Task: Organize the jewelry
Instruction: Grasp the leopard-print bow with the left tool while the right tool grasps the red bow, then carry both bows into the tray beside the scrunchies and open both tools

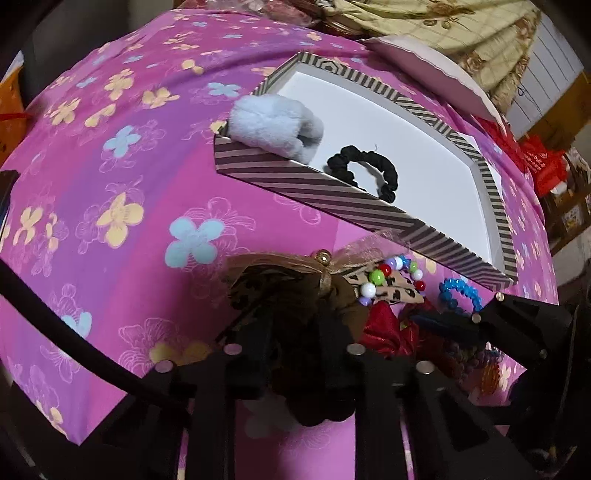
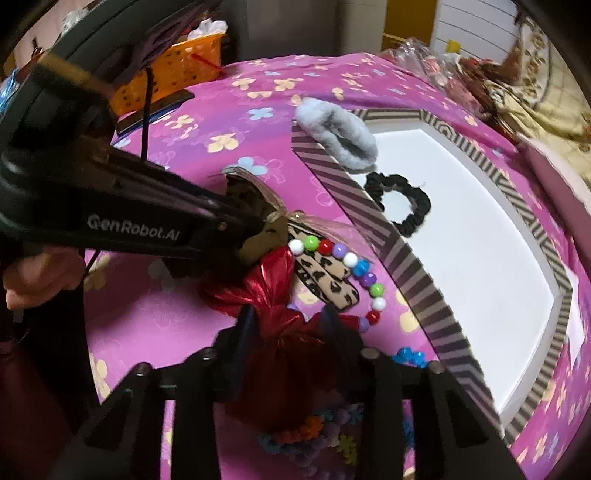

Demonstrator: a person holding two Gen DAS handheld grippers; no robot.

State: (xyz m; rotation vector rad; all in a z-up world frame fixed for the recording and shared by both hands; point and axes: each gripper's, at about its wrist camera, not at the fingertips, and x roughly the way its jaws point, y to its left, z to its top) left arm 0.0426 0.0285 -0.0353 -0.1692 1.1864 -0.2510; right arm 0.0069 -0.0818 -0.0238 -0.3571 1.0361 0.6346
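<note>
My left tongs [image 1: 295, 328] are clamped on the brown leopard bow [image 1: 280, 284]; my right tongs [image 2: 291, 325] are pinched on the red bow [image 2: 266, 291]. Both sit in the pile with the bead bracelet [image 2: 347, 273], just beside the striped box [image 2: 406, 258]. Inside the box: black scrunchie [image 2: 402, 206]; grey fluffy scrunchie [image 2: 340, 133] on its rim. Pink floral sheet [image 1: 110, 166], orange basket [image 2: 184, 70] and beige quilt [image 1: 443, 29] at the far edge.
</note>
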